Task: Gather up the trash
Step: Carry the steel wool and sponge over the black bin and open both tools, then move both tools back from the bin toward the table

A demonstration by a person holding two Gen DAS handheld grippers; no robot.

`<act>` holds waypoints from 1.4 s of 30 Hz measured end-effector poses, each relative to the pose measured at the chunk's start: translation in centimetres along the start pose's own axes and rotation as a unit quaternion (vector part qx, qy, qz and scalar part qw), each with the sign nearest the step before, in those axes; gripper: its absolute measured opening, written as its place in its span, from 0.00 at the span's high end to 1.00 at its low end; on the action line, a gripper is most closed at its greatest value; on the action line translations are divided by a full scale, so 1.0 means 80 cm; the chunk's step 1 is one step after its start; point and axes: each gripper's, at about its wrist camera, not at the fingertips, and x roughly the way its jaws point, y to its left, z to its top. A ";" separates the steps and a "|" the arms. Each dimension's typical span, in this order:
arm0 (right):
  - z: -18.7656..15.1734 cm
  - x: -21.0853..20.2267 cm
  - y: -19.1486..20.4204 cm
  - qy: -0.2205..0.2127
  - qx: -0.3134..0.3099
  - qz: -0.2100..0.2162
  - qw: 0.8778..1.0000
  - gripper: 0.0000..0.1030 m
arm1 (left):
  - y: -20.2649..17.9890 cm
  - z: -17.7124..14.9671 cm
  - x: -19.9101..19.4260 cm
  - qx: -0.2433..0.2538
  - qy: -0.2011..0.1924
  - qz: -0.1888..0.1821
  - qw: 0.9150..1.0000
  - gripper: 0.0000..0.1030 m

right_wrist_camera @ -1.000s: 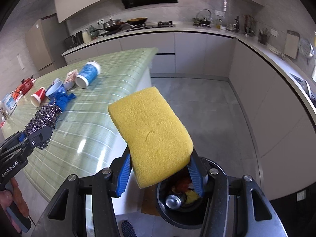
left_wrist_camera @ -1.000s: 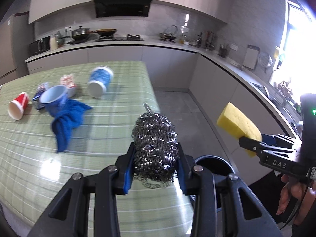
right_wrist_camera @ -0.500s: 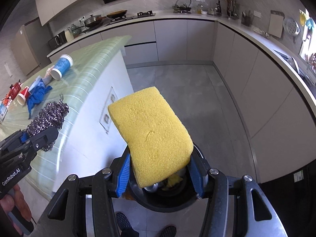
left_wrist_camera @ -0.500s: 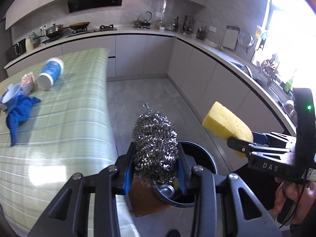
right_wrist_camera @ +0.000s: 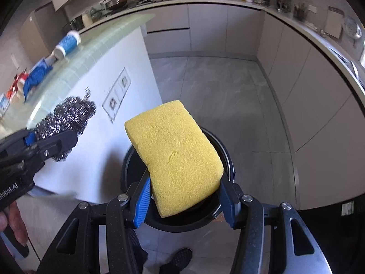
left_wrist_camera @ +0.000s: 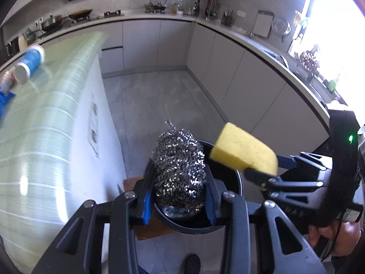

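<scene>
The scouring ball (left_wrist_camera: 179, 171) is coiled steel wire, rough and glittering. The sponge (right_wrist_camera: 176, 157) is yellow foam, matt and finely porous, with a small dent on its face. The bin (right_wrist_camera: 224, 157) looks like smooth black plastic with a faint sheen. The desk (left_wrist_camera: 45, 137) has a glossy green striped top that reflects light. The floor (left_wrist_camera: 155, 105) is matt grey tile. Both grippers' jaws carry ribbed blue pads on black matt plastic frames.

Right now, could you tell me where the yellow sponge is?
The yellow sponge is clamped in the right tool, above the black bin on the floor, right of the steel scourer.
</scene>
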 end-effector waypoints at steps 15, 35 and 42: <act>-0.042 0.075 -0.077 0.017 -0.080 -0.037 0.996 0.00 | -0.015 -0.050 0.095 -0.031 0.044 0.043 0.998 0.06; 0.013 -0.061 -0.075 -0.040 0.039 -0.036 0.998 0.00 | -0.021 0.009 -0.093 -0.039 -0.074 0.091 0.992 0.00; 0.052 -0.076 0.002 -0.058 0.008 -0.008 0.998 0.00 | 0.050 -0.015 -0.143 -0.099 -0.121 0.148 0.977 0.00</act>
